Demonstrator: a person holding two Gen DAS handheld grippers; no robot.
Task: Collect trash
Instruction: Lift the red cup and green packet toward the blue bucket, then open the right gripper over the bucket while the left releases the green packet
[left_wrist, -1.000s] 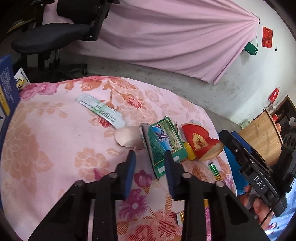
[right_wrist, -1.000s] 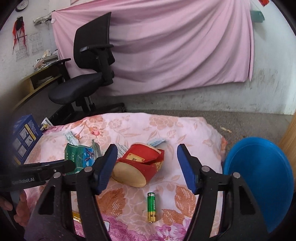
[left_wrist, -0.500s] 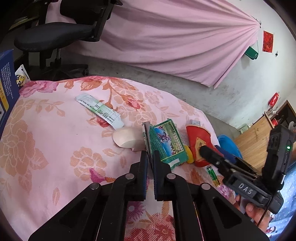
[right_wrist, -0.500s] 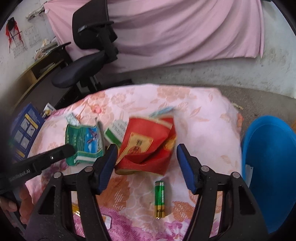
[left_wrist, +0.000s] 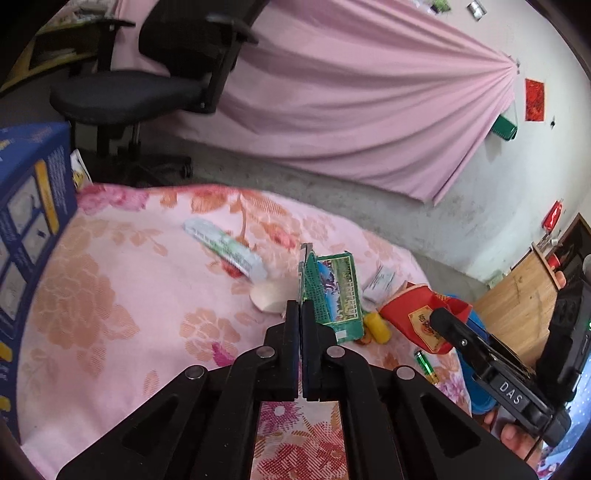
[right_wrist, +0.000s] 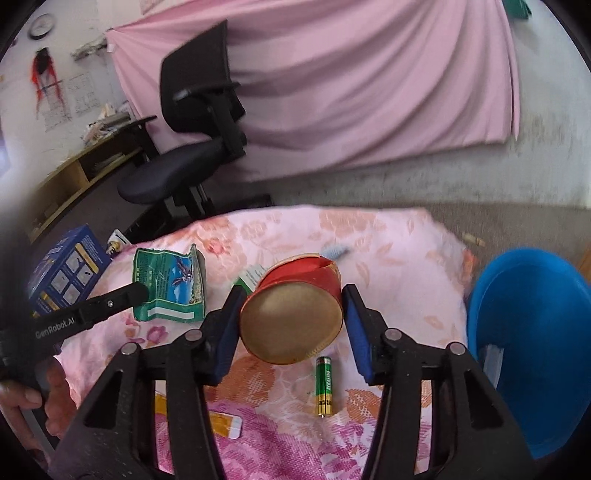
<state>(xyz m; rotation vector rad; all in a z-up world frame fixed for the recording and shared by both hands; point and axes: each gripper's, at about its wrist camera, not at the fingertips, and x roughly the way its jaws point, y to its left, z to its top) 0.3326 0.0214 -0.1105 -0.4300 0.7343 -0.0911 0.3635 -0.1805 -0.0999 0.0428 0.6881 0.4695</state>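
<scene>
The left gripper (left_wrist: 301, 314) pinches the green packet (left_wrist: 334, 291) above the flowery cloth (left_wrist: 110, 288), and the right gripper (right_wrist: 291, 321) holds the red cup (right_wrist: 295, 314) near the blue bin (right_wrist: 535, 332).

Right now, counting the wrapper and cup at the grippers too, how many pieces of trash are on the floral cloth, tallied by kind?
Wrappers and packets: 4 (green wrapper, long pale wrapper, small white packet, orange-and-white sachet)
Paper cups: 1 (red paper cup)
Batteries: 1 (green battery)
Eggshell pieces: 1 (eggshell)
Small yellow pieces: 1 (yellow piece)
Total: 8
</scene>
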